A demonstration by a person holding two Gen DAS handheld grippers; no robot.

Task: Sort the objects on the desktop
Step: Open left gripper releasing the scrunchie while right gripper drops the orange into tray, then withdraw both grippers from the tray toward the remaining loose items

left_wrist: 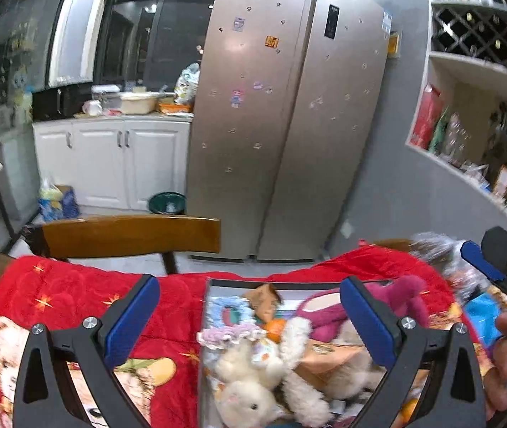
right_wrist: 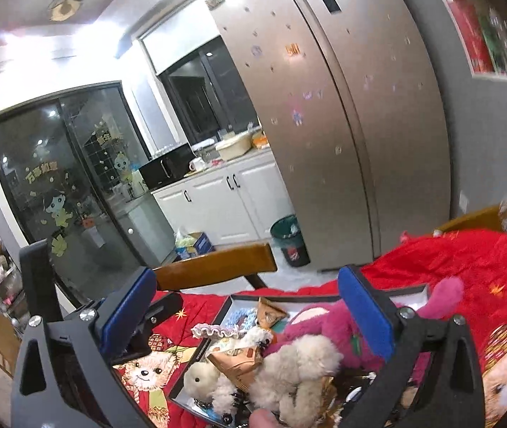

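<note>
1. Both grippers hang above the box [left_wrist: 208, 321], which sits on the red blanket [left_wrist: 57, 292] over the table. The left gripper [left_wrist: 246, 317] stands spread wide with nothing between its pads, and so does the right gripper [right_wrist: 246, 315]; neither is grasping anything.
2. The things to sort are already heaped in the box: a cream plush rabbit [right_wrist: 289, 367] near the front, a pink plush bear [right_wrist: 328, 324] to its right, crocheted hair ties [left_wrist: 230, 312] at the far left, and small paper packets [right_wrist: 269, 312] between them.
3. Risk, as I judge it: the heap rides above the rim, and the rabbit's legs drape over the near edge. A gripper finger brushing it could tip it out onto the blanket.
4. The lilac scrunchie [right_wrist: 210, 331] lies across the left rim, so a nudge could slide it off.
5. The soft blanket could let the box shift if pushed.
6. Only the left view shows the blue packet [left_wrist: 481, 317] and the clutter at the far right, outside the box, plus the person's fingers [left_wrist: 506, 353].
7. Only the right view shows the rabbit's face and the scrunchie overhanging.
</note>
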